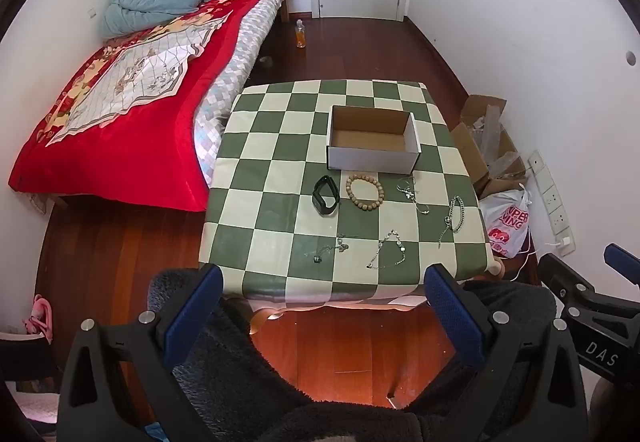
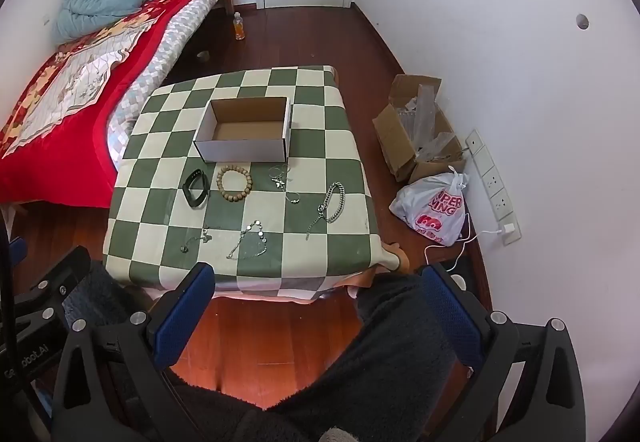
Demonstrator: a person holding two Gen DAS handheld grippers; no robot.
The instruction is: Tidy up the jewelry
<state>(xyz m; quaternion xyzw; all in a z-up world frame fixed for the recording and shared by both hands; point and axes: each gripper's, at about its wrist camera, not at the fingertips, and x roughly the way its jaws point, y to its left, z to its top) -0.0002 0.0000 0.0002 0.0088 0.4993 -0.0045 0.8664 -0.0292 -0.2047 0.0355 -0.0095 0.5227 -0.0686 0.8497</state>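
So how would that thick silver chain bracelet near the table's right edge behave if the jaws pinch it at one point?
The thick chain bracelet would likely go limp and dangle, since it lies in a loose folded loop of links. Its thin tail trails off separately and may swing or drag. The links look like metal, so it is probably heavy for its size.

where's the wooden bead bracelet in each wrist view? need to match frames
Left wrist: round tan wooden bead bracelet sits right of centre on the checkered tablecloth, just in front of the open white cardboard box.
Right wrist: the bracelet lies left of centre, in front of the box.
Shared landmark: the black wristband immediately to the bracelet's left.
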